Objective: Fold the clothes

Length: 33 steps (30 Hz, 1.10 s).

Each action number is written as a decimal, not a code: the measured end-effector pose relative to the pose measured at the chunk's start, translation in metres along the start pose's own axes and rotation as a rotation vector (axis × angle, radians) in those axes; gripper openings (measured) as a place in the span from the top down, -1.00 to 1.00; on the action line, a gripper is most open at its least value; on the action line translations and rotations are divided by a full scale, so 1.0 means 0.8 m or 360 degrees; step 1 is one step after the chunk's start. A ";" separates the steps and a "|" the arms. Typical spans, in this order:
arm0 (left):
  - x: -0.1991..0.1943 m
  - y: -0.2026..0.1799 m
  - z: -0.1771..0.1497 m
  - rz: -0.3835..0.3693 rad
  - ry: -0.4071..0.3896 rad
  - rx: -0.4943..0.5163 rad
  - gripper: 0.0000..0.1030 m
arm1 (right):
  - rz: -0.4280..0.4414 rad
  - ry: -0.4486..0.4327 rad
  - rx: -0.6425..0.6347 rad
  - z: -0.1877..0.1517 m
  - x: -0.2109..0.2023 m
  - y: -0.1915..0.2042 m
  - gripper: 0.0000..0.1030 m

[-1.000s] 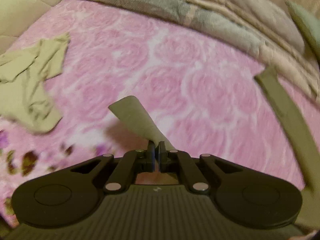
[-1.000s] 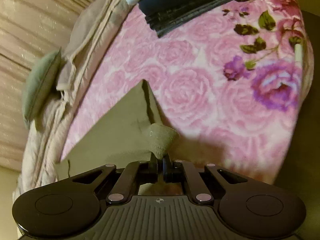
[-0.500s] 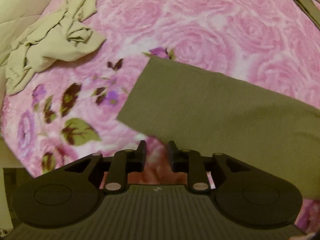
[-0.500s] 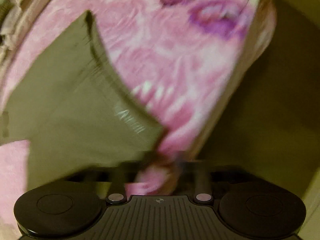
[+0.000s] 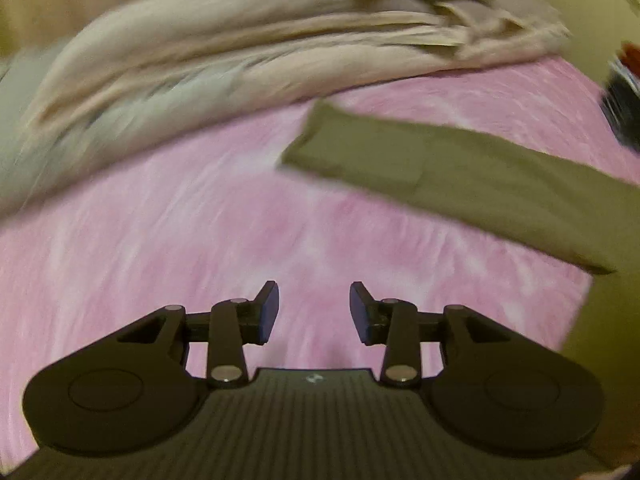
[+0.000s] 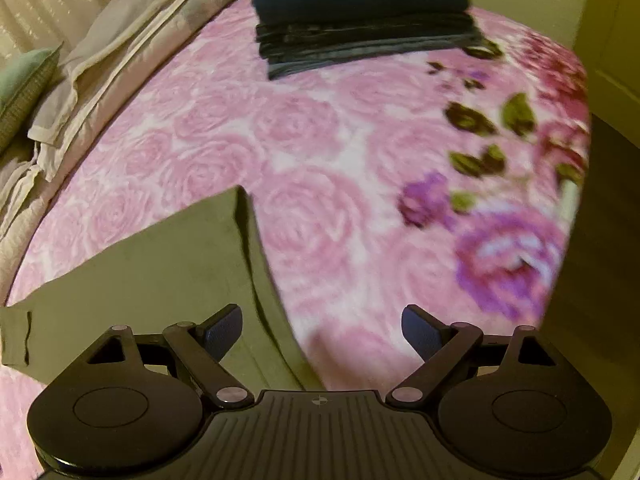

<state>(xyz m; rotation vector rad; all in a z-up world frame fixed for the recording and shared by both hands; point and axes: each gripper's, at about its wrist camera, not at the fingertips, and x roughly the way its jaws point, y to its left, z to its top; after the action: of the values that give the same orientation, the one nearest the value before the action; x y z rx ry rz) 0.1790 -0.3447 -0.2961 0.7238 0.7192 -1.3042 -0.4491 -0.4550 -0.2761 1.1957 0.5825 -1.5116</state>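
An olive-green garment [image 5: 460, 172] lies flat as a long folded strip on the pink rose-patterned blanket [image 5: 180, 240], up and to the right of my left gripper [image 5: 314, 310]. That gripper's jaws are opening, with only blanket between them. In the right wrist view the same olive garment [image 6: 160, 272] spreads at the lower left, its right edge running under my right gripper [image 6: 322, 330]. The right gripper stands wide open above that edge and the pink blanket [image 6: 340, 208], gripping nothing.
A stack of folded dark clothes [image 6: 360, 20] sits at the far end of the bed. Beige bedding [image 5: 240, 52] is bunched along the bed's far side, with a green pillow [image 6: 24, 84] by it. The blanket's flowered border [image 6: 520, 160] marks the bed's right edge.
Both grippers were shut on parts of the olive garment and have let go. It now lies flat on the blanket. The left gripper has swung away sideways, and the crumpled light-green garment has left its view.
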 end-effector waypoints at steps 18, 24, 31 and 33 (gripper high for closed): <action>0.198 -0.123 0.084 -0.0106 -0.0022 0.0977 0.90 | -0.0086 0.0130 0.0139 0.064 0.088 0.005 -0.74; 0.131 0.036 0.154 0.0216 -0.0303 0.0079 0.91 | -0.0074 0.0103 0.0014 0.068 0.094 0.036 -0.74; 0.101 0.227 0.138 0.0828 -0.0194 -0.0701 0.58 | -0.0032 0.0078 -0.0027 0.064 0.103 0.067 -0.74; 0.096 0.231 0.109 0.0834 -0.0123 -0.0769 0.54 | -0.0018 0.0085 -0.0030 0.059 0.104 0.070 -0.74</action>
<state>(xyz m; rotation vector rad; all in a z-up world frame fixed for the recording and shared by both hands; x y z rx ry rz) 0.3766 -0.4372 -0.2951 0.4218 0.6872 -0.6405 -0.4088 -0.5479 -0.3201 1.2229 0.6391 -1.4844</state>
